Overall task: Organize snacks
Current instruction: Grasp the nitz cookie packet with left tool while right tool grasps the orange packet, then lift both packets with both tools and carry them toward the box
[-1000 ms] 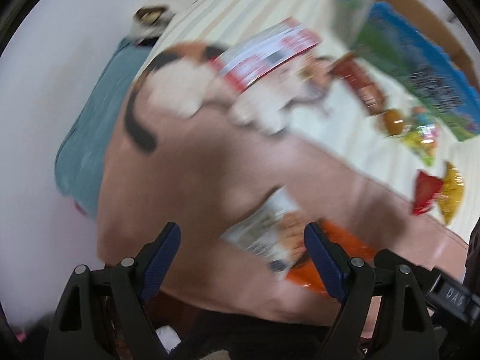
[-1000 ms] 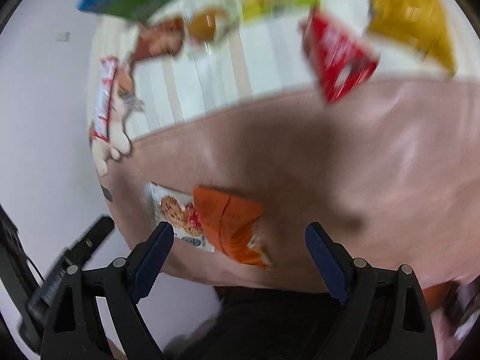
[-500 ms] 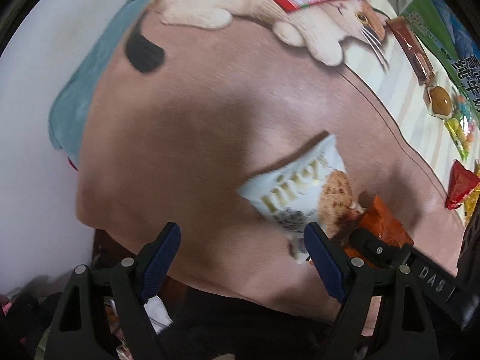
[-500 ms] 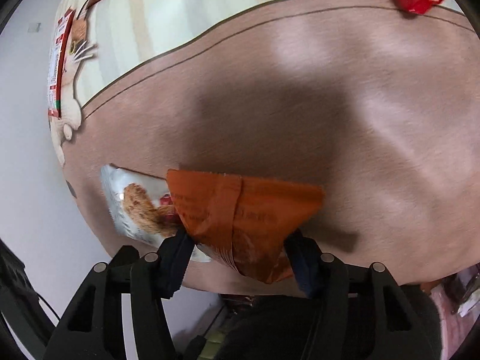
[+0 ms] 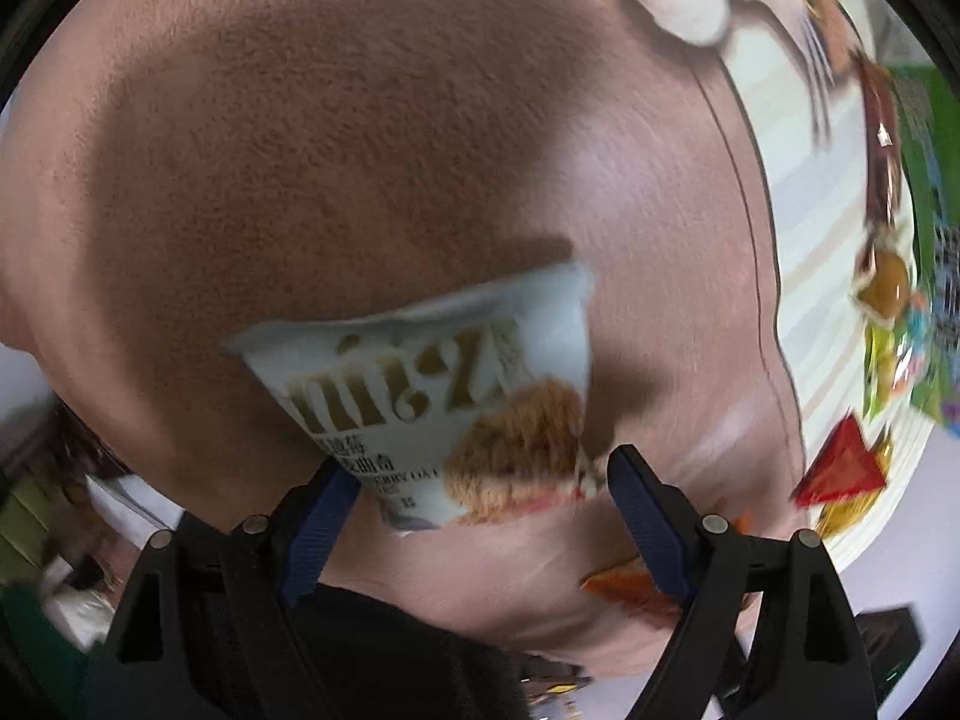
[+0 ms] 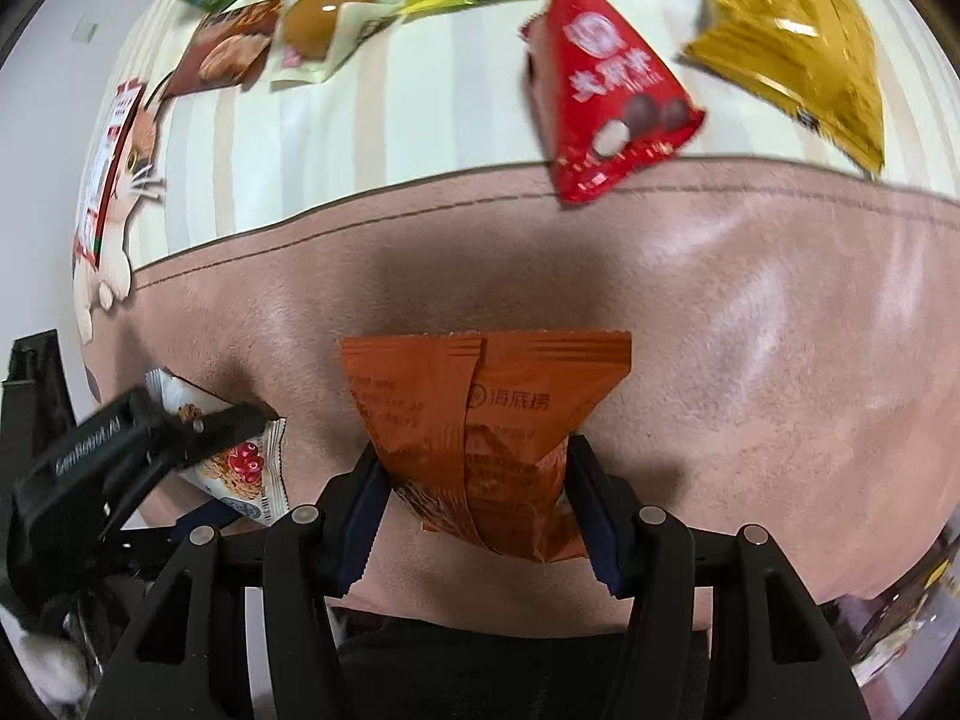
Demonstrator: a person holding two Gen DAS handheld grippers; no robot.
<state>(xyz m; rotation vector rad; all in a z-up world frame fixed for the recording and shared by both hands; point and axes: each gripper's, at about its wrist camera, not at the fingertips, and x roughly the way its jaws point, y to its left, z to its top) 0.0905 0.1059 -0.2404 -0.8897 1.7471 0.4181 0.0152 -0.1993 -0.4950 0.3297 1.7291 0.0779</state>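
Your right tool (image 6: 474, 480) is clamped on the orange packet (image 6: 486, 426), pads pressing its lower sides; the jaws have just been closing with the packet between them, so you have it secured for lifting off the pink-brown blanket (image 6: 750, 330). The packet sits near the blanket's near edge. Your left tool (image 5: 474, 486) stands apart, straddling the lower end of the white cookie packet (image 5: 444, 396), which lies flat just beside the orange one; neither pad visibly presses it. The red pouch (image 6: 606, 102) and yellow bag (image 6: 792, 42) lie well apart, across the stripe-patterned far part.
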